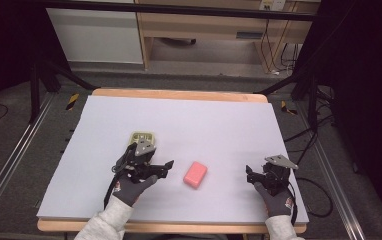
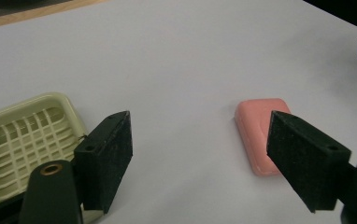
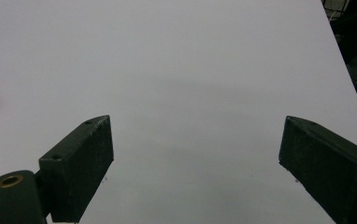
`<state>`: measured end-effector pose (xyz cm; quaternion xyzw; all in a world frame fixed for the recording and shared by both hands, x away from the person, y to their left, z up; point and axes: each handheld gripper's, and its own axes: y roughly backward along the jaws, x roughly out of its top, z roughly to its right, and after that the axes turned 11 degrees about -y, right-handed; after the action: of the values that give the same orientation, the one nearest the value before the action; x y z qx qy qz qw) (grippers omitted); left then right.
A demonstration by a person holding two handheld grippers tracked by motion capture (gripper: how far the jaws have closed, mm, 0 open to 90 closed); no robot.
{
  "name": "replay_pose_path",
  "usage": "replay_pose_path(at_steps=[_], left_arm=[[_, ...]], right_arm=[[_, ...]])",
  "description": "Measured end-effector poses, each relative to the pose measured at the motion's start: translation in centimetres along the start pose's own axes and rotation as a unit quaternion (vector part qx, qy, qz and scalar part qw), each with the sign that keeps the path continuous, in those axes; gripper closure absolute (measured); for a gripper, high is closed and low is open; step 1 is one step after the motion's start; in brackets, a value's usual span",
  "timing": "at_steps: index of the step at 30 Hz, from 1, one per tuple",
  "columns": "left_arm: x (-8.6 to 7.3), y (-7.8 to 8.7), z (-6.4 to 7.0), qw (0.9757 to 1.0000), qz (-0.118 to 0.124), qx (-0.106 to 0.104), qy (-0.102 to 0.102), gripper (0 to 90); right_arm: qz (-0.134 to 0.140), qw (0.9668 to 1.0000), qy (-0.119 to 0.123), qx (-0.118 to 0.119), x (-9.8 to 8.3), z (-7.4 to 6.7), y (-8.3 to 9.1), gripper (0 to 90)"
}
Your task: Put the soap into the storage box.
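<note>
High view: both hands low, left gripper (image 1: 160,167) and right gripper (image 1: 249,173) fingers spread.

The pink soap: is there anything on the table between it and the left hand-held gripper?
No, nothing visible. The pink soap lies flat on bare table just ahead of the open left hand-held gripper. The soap dish sits off to the other side.

A pink soap bar (image 2: 260,133), a cream lattice-patterned soap dish (image 2: 24,140), black tongs (image 2: 200,154), pale lilac-grey tabletop (image 1: 189,125).
</note>
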<state>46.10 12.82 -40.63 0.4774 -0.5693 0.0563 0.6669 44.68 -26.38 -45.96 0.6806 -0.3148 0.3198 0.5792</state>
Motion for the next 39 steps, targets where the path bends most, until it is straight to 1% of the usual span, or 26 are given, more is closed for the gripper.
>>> replay_pose_path(at_steps=[10,14,29,31,39], left_arm=[[0.8,-1.0,1.3,0.9997,-0.01,-0.009,-0.018,21.3],[0.9,-1.4,1.7,0.9997,-0.012,-0.011,-0.018,21.0],[1.3,-3.2,3.6,0.9986,-0.028,-0.023,-0.038,20.5],[1.4,-3.6,4.0,0.9985,-0.03,-0.026,-0.038,20.3],[1.4,-4.7,4.7,0.9978,-0.038,-0.033,-0.043,20.0]], right_arm=[[0.001,1.0,0.0,-0.002,0.0,0.0,0.0,10.3],[0.001,1.0,-0.001,-0.003,0.0,0.0,0.0,10.3],[-0.002,1.0,0.001,-0.003,0.0,-0.1,0.0,10.4],[-0.003,1.0,0.004,-0.003,0.0,-0.1,-0.1,10.4],[-0.003,1.0,0.003,-0.002,0.0,-0.1,-0.1,10.4]])
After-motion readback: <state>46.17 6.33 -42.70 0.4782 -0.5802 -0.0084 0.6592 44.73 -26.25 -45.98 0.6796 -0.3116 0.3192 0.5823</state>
